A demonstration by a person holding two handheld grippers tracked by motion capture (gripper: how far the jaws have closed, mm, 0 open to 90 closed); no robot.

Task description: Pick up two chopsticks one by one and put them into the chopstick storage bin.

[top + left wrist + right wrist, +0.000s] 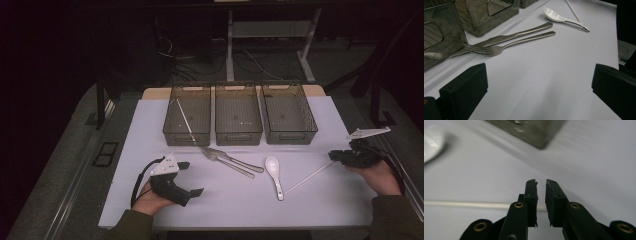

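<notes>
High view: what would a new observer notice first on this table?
Three dark see-through bins stand in a row at the far side of the white table, the left one holding a white chopstick. In front lie a metal fork and knife, touching, and a white spoon. The right gripper pinches the end of another chopstick.

A lab or test room, dimly lit: a counter [320, 200] under a white sheet, cables [200, 57] tangled on the floor behind, white desk legs [230, 45], three clear bins [238, 112] in a row.
</notes>
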